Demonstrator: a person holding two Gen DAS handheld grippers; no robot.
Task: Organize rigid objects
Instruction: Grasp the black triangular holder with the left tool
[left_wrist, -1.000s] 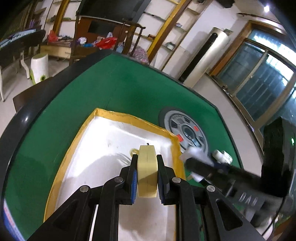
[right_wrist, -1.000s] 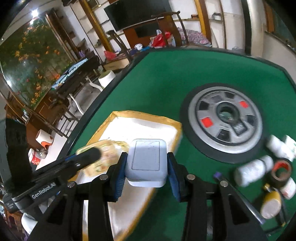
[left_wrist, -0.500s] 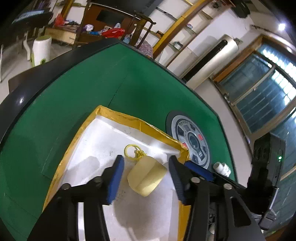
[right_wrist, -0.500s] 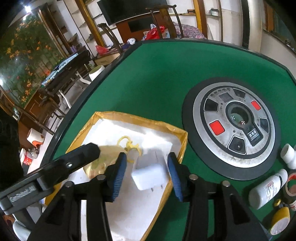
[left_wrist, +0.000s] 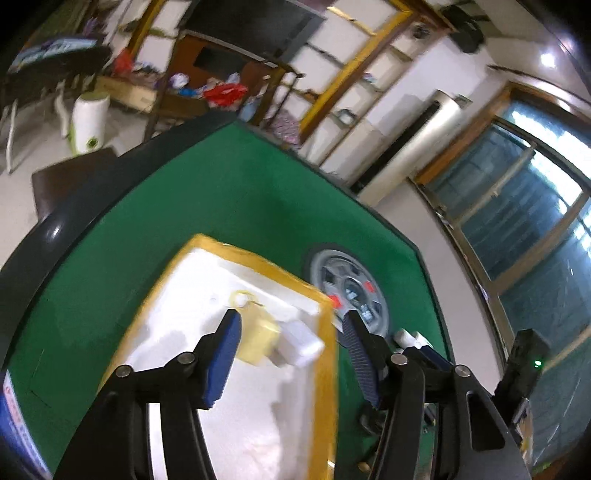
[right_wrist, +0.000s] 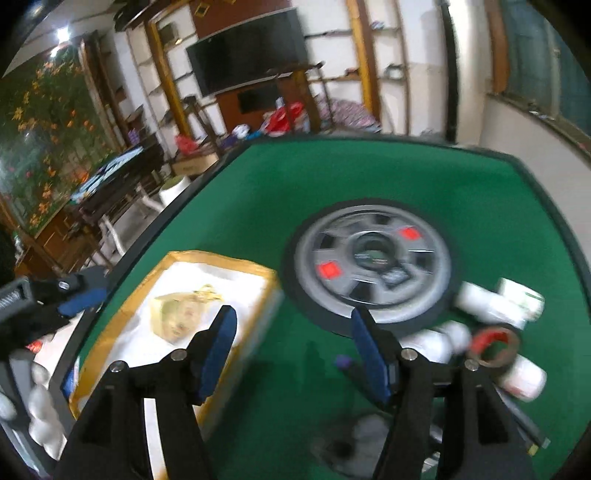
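Observation:
A white tray with a yellow rim (left_wrist: 327, 354) (right_wrist: 221, 260) lies on the green table. In it lie a pale yellow keychain piece (left_wrist: 258, 334) (right_wrist: 179, 317) and, in the left wrist view, a white square box (left_wrist: 301, 343) beside it. My left gripper (left_wrist: 291, 354) is open and empty, above the tray's right part. My right gripper (right_wrist: 291, 350) is open and empty, above the green felt between the tray and the round grey disc (right_wrist: 373, 266). Both views are blurred.
White bottles (right_wrist: 487, 302), a roll of dark tape (right_wrist: 493, 345) and other small items lie on the felt at the right. The grey disc (left_wrist: 349, 290) is right of the tray. The table's black edge (left_wrist: 74, 206) curves on the left.
Both grippers opened wide and pulled back. The yellow piece and the white box, held a second ago, now lie in the tray. The right gripper has swung right, off the tray.

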